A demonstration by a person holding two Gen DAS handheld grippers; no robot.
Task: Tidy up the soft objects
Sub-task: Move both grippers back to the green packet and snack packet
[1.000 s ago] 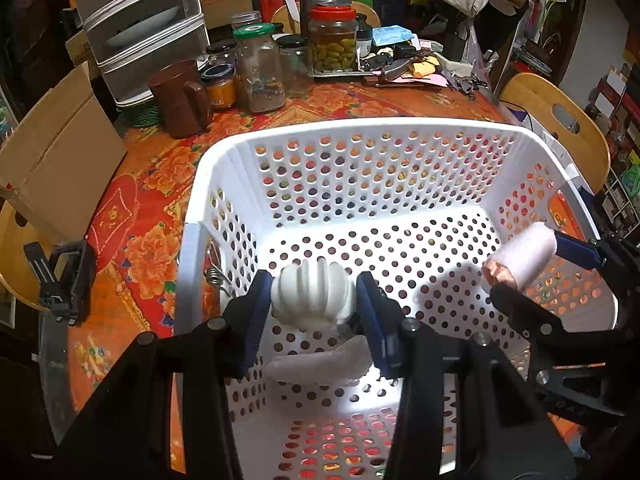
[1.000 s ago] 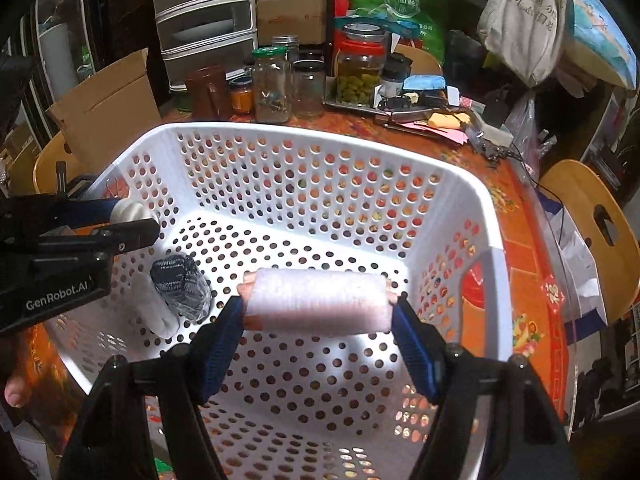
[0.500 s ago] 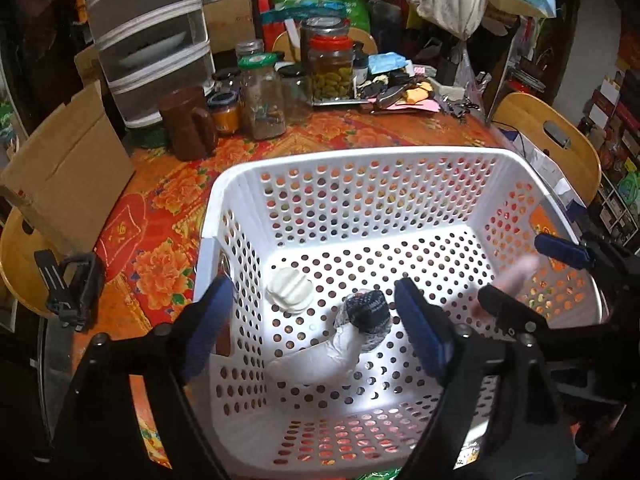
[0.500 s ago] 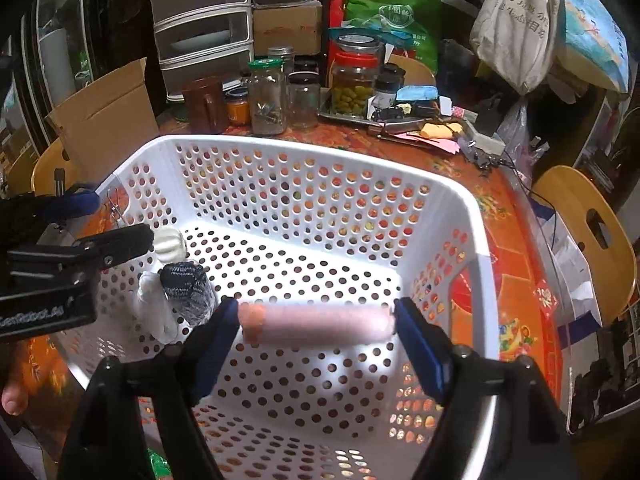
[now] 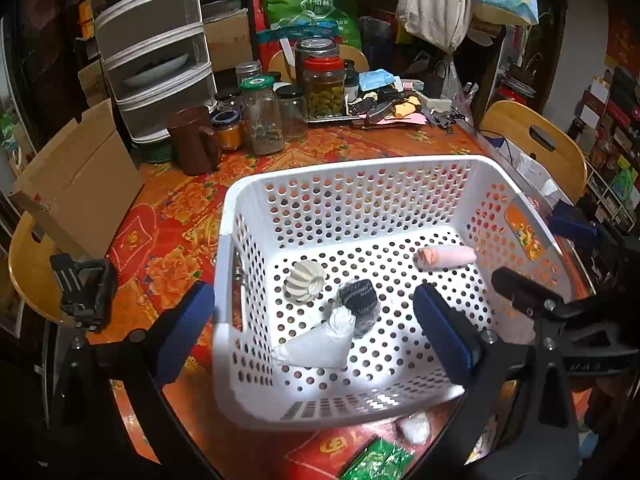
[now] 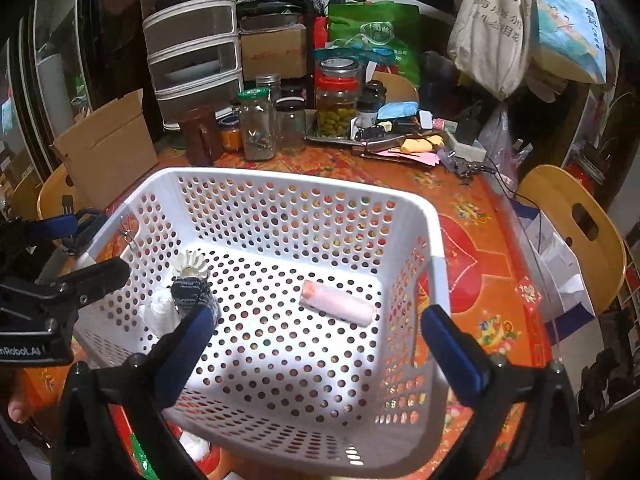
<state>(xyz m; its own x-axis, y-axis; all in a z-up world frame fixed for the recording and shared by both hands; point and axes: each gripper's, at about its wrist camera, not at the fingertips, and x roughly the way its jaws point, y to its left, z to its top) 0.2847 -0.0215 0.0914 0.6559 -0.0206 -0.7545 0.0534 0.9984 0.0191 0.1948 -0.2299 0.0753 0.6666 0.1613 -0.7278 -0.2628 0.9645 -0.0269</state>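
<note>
Left wrist view showed the left claw [image 5: 316,332] spread wide above the near edge of a white perforated basket [image 5: 360,184], its jaws having just been opening, with nothing pinched between them. Below it, on the basket floor, lay a white ribbed ball [image 5: 304,281], and just beside that a dark knitted roll [image 5: 358,304] touching a white folded cloth [image 5: 316,346]. A pink roll [image 5: 446,258] lay well apart from these, toward the right wall of the basket. The right claw [image 6: 316,344] was likewise spread wide, its jaws also just having been opening, holding nothing; the pink roll [image 6: 338,307] rested on the basket floor beyond its blue pads, clear of both. In the right wrist view the ribbed ball [image 6: 191,264], the dark roll [image 6: 192,294] and the white cloth [image 6: 162,312] sat together by the left wall. The basket [image 6: 304,188] stood on a counter [image 5: 168,240] covered with a red and orange flowered cloth. Behind it were glass jars [image 5: 262,120], a brown mug [image 5: 192,140] and a cardboard box [image 5: 80,176].
</note>
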